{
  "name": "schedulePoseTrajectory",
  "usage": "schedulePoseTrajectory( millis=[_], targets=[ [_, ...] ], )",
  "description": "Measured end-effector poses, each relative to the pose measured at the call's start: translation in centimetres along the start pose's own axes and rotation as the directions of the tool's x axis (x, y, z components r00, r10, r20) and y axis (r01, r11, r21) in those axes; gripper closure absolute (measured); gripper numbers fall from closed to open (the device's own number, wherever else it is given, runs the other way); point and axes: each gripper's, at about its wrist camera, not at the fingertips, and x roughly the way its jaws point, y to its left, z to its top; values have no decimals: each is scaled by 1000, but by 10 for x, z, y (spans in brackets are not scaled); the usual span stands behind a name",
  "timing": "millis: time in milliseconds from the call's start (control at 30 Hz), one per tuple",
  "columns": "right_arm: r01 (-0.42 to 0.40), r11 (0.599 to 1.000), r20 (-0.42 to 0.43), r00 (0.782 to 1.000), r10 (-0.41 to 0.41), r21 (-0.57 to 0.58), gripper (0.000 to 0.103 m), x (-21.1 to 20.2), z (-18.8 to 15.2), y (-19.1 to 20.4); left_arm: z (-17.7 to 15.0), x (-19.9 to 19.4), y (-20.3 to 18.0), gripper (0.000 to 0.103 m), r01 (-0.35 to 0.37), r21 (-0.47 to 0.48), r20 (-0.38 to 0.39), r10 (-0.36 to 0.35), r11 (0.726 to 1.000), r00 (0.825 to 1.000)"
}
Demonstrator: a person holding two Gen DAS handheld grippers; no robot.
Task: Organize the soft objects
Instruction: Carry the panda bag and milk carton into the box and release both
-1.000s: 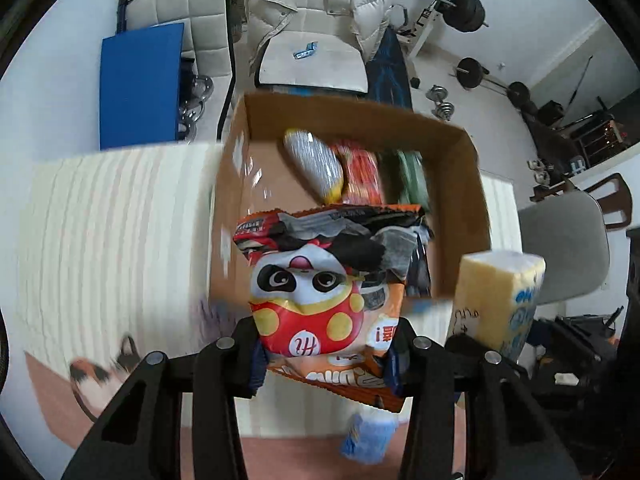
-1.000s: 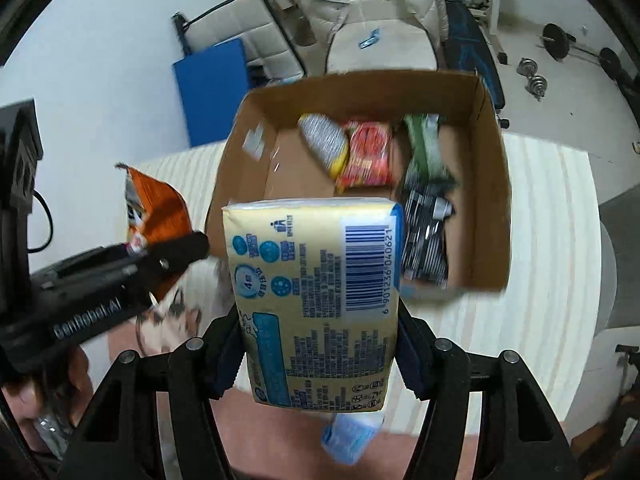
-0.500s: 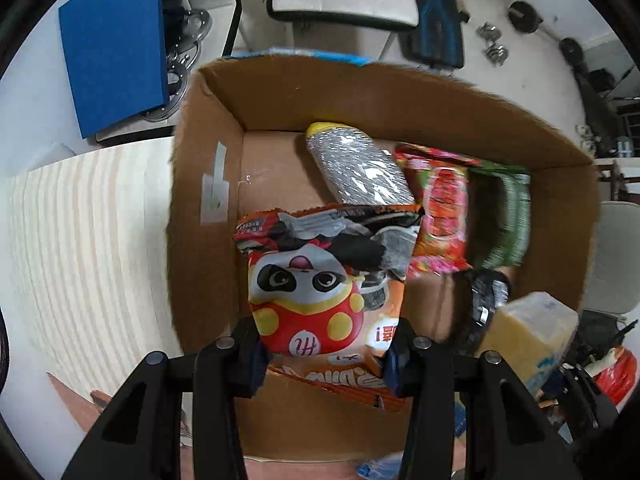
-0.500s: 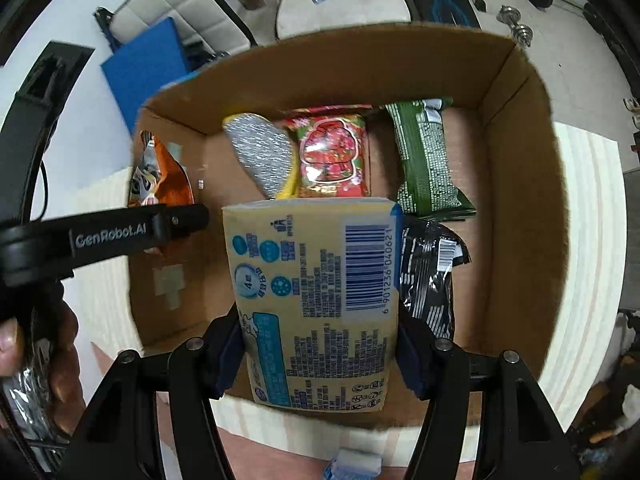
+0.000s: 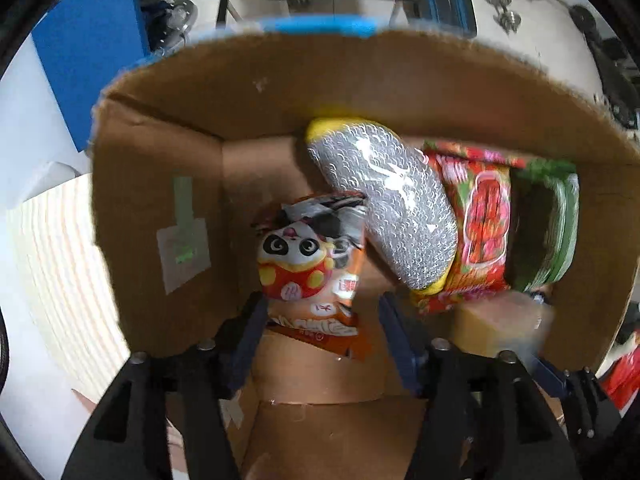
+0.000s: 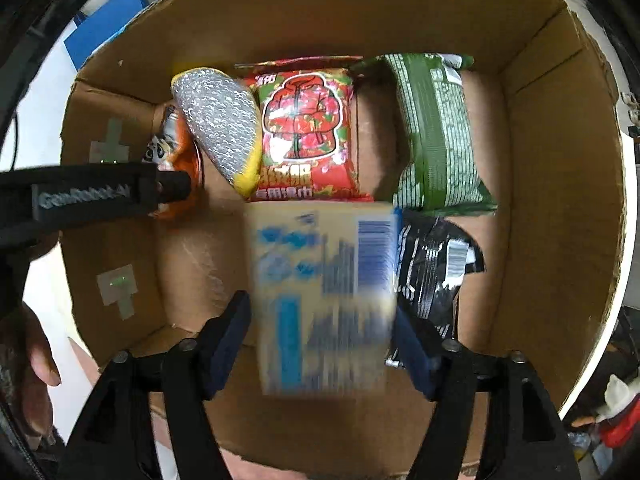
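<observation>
Both grippers point down into a cardboard box (image 5: 160,200) (image 6: 560,160). My left gripper (image 5: 322,304) is opening. The orange panda snack bag (image 5: 308,268) sits between its fingers, free of the right pad, and rests on the box floor by the left wall. My right gripper (image 6: 320,312) is opening too. A yellow tissue pack (image 6: 324,300), blurred, is between its pads with a gap at the left pad. In the left wrist view that pack (image 5: 496,320) shows at the lower right. A left finger (image 6: 172,188) reaches in by the panda bag (image 6: 172,148).
Along the far wall of the box lie a silver-and-yellow scrubber (image 5: 384,208) (image 6: 218,120), a red pack (image 5: 480,224) (image 6: 308,128) and a green pack (image 5: 552,220) (image 6: 436,132). A black pack (image 6: 436,268) lies right of the tissue pack. A hand (image 6: 36,360) shows at the left edge.
Both grippers have sunk into the box. Their jaws have widened, and the panda bag and the tissue pack have come loose and dropped away from the pads.
</observation>
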Motion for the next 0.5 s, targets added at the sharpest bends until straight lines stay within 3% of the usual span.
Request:
schedulePoseTrajectory(
  millis=[233,500],
  targets=[
    [8,1000,20,1000,-8,4,4,-13,-1,0,-6,-23,-3,12,6,14,41,-7,1000,999],
    [36,999,58,998,-35,-8,0,-37,-22,-4,-38,-51,9,2,22,5,142,-22,1000,990]
  ],
)
